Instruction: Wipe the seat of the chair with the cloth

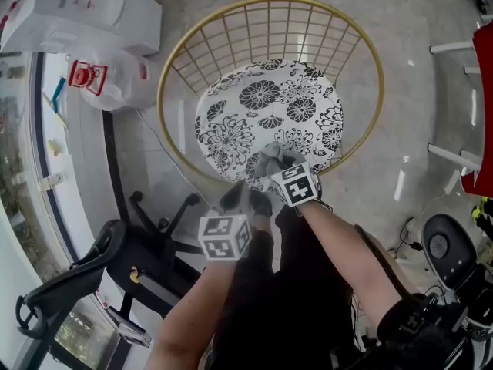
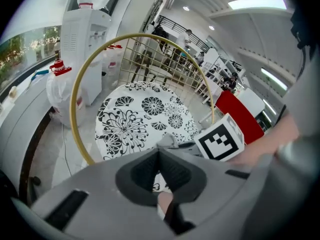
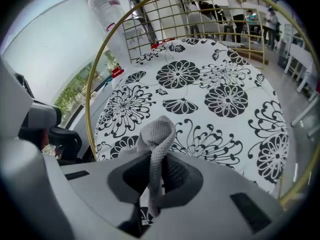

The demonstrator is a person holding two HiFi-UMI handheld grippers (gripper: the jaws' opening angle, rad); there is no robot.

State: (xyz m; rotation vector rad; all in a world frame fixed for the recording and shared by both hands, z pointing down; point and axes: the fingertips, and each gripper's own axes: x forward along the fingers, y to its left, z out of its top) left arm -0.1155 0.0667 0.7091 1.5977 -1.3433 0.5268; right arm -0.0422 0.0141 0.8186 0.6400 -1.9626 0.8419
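The chair has a gold wire frame [image 1: 173, 60] and a round seat [image 1: 269, 102] printed with black flowers on white. A grey knitted cloth [image 3: 156, 133] sticks up from my right gripper [image 3: 159, 159], which is shut on it. In the head view that gripper [image 1: 271, 168] holds the cloth [image 1: 269, 157] over the seat's near edge. Whether the cloth touches the seat [image 3: 220, 99] I cannot tell. My left gripper [image 1: 245, 199] hangs just left of it, off the seat's front rim. Its jaws [image 2: 159, 154] are shut with nothing between them, and the seat [image 2: 142, 116] lies ahead.
White plastic bags [image 1: 108, 75] lie on the floor left of the chair, with a water dispenser [image 2: 85, 29] behind them. A black office chair [image 1: 115, 260] stands at my near left. A red chair [image 1: 481, 114] and a round black device [image 1: 439, 245] are on the right.
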